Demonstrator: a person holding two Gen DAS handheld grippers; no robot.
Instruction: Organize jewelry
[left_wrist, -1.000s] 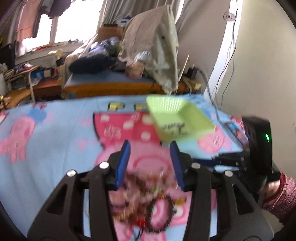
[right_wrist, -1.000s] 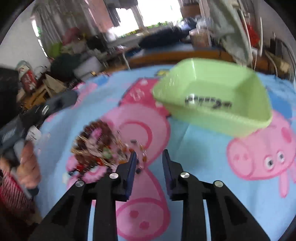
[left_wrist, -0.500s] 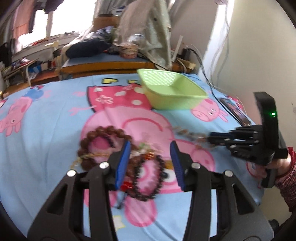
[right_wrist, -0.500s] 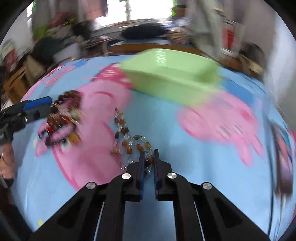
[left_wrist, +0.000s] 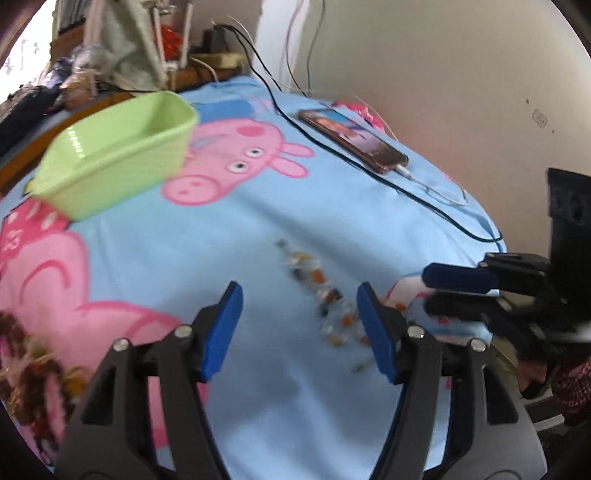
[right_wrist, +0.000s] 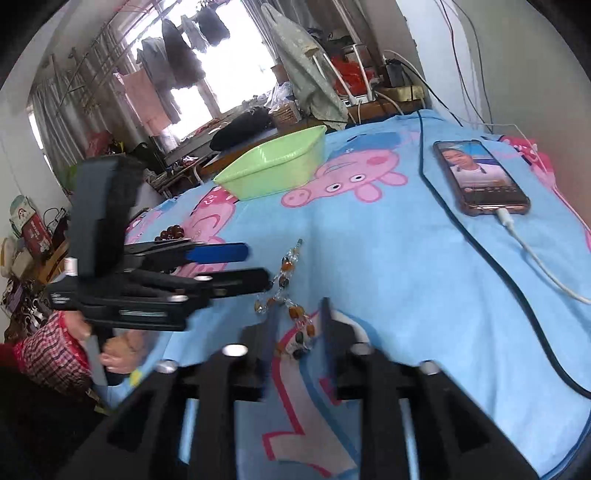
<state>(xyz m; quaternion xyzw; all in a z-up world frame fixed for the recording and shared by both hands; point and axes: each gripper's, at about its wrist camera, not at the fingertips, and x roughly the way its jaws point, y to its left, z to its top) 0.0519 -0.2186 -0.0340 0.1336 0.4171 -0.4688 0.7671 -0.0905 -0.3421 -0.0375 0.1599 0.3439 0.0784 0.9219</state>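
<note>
Now my right gripper is opening, letting go of the necklace; my left gripper is spreading just behind it, empty, so the tray waits.

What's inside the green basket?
Nothing shows inside the green basket. Only part of its inner walls is visible from the right wrist view; the near wall hides its bottom, so something small could lie there unseen.

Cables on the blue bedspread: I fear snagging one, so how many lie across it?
2. A black cable runs beside the phone toward the near edge; a white cable plugs into it. More wires hang by the wall.
</note>
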